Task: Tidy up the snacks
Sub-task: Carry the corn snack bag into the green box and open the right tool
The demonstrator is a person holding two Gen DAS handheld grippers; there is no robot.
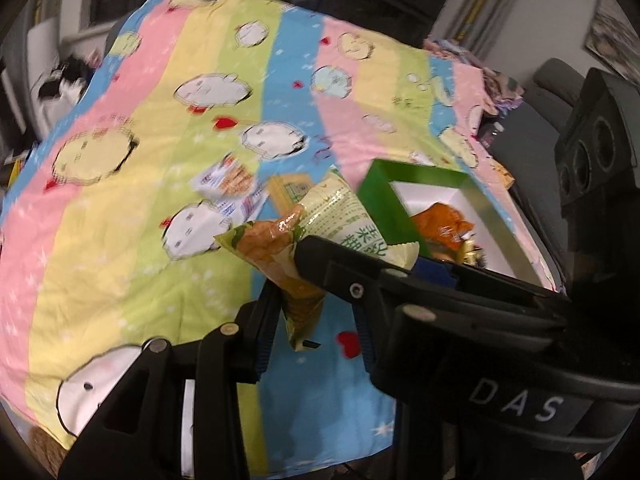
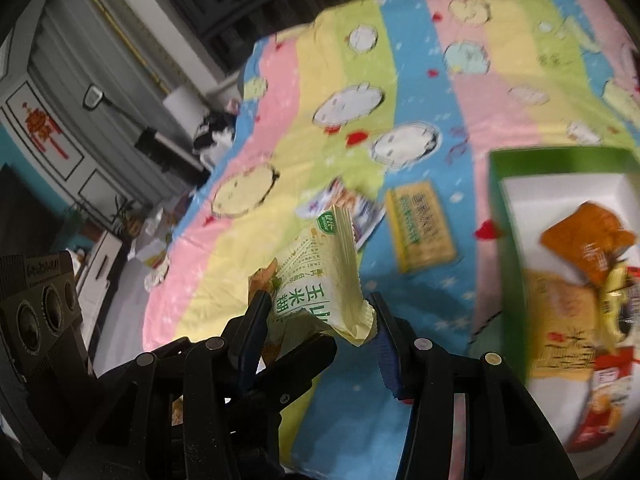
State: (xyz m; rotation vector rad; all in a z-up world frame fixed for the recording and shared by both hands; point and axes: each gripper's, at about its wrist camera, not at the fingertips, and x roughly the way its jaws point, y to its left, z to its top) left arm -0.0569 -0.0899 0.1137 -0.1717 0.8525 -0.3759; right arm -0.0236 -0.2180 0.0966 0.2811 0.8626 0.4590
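Note:
A pale green corn-paste packet (image 2: 320, 272) hangs lifted above the striped bedspread (image 2: 460, 92). Both grippers are on it. In the right wrist view my right gripper (image 2: 316, 316) is shut on its lower end, blue pads pressing both sides. A finger of the left gripper crosses just below. In the left wrist view the same packet (image 1: 332, 208) is pinched at its bottom corner by my left gripper (image 1: 308, 312), which is shut. The right gripper's finger (image 1: 340, 264) reaches in from the right across the packet.
A green box (image 2: 504, 240) with a white inside holds an orange packet (image 2: 588, 236) and several other snacks; it stands on the bed to the right (image 1: 380, 200). A yellow flat packet (image 2: 420, 224) and a white-blue packet (image 2: 344, 204) lie on the bedspread. The bed edge and a cluttered floor are on the left.

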